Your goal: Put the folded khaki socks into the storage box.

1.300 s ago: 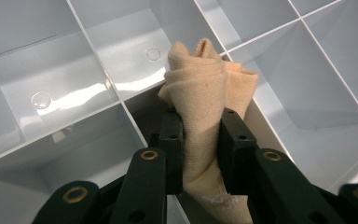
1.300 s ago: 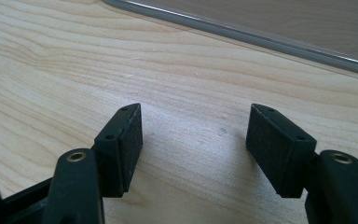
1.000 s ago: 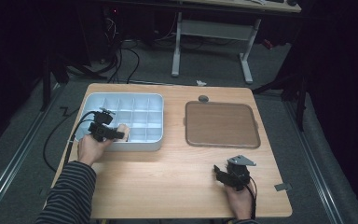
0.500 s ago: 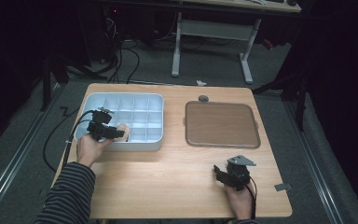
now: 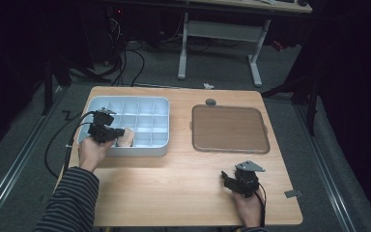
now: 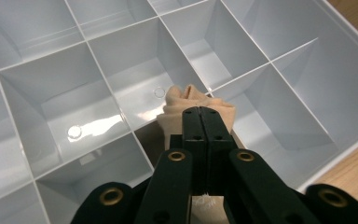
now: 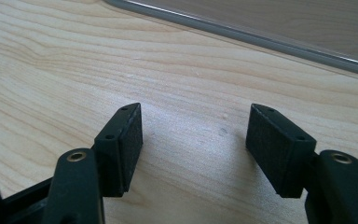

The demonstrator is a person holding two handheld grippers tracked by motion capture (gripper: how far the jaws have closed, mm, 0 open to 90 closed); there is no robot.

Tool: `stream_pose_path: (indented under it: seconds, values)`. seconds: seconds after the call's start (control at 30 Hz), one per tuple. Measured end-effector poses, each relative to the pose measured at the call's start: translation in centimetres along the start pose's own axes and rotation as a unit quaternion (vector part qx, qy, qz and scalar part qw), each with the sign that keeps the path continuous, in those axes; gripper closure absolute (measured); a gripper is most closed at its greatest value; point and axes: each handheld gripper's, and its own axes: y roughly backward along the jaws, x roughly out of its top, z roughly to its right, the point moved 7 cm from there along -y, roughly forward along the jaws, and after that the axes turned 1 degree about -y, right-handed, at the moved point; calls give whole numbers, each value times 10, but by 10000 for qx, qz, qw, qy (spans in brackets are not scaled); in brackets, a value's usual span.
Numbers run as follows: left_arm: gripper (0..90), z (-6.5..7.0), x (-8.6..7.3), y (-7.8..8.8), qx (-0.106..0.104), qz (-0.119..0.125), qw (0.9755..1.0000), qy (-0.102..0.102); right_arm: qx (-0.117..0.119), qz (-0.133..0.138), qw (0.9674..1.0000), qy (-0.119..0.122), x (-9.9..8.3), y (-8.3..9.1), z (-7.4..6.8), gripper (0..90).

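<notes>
Striped sleeve [image 5: 72, 195]; black hand-held gripper [image 5: 110, 131], brass-ringed screws.

The organiser box [image 5: 160, 104] at nine o'clock on the table is pale blue-white, and the cloth [image 6: 177, 112] in it is beige. The tray [image 5: 229, 128] at two o'clock is brown with a grey rim. The table [image 5: 174, 179] is light wood grain. Both grippers [image 5: 107, 129] [image 5: 239, 181] are black. The sleeve [image 5: 70, 200] at seven o'clock is dark with thin pale stripes.
</notes>
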Motion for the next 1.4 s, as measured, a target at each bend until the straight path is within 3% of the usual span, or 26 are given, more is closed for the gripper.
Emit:
stream_pose_path:
  seconds: [0.1,0.43,1.0,1.4]
  values:
    - [900,3,4,-3,57,-55,9999,-103,-1,-1,10000,-2,0,0,0,365]
    - [900,0,1,-12,154,-266,9995,-35,0,-2,10000,-1,0,0,0,365]
    - [900,2,-5,-29,34,-615,9981,4,-8,0,10000,1,0,0,0,367]
    - [900,5,-10,-40,12,-884,9960,-105,-5,-5,10000,4,0,0,0,365]
